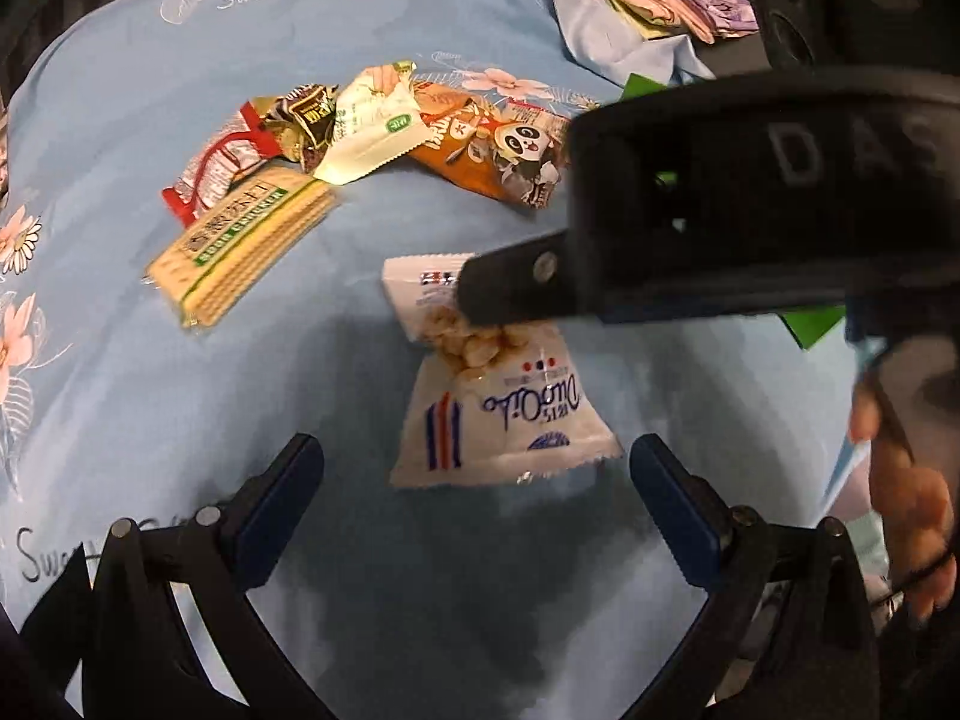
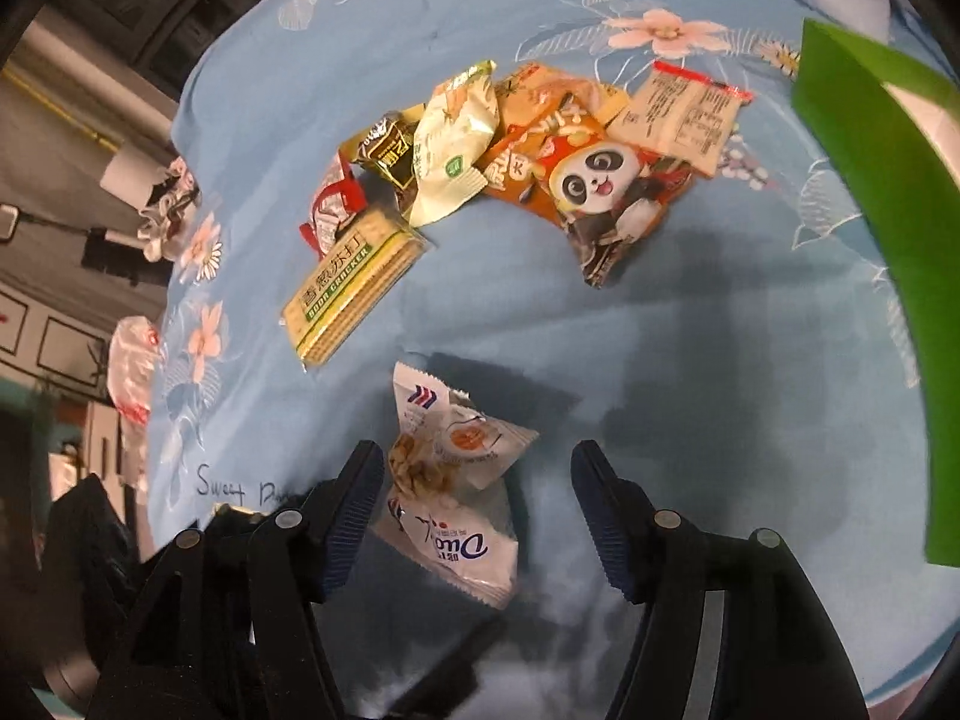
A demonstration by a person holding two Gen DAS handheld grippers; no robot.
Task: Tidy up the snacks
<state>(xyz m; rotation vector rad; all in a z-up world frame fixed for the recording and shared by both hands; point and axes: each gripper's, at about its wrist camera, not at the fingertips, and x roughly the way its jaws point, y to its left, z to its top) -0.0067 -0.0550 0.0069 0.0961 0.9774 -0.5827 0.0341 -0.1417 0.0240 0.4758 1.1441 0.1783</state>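
I am hovering both tools over the white snack packet (image 2: 447,498), which is lying on the blue flowered cloth (image 1: 150,372), apart from the heap of other snacks (image 2: 516,156) and near the cracker pack (image 2: 354,282). My right gripper (image 2: 477,516) is standing about half open with the packet lying between its jaws; the pads are not pressing it, so it is holding nothing. My left gripper (image 1: 477,504) is gaping wide and empty, just short of the packet's crimped end. The packet is looking light, puffy and slick, with loose brittle bits inside, so I am judging a gentle pinch on a flat sealed edge safer than squeezing the middle. A green container's (image 2: 864,252) wall is showing on the right.
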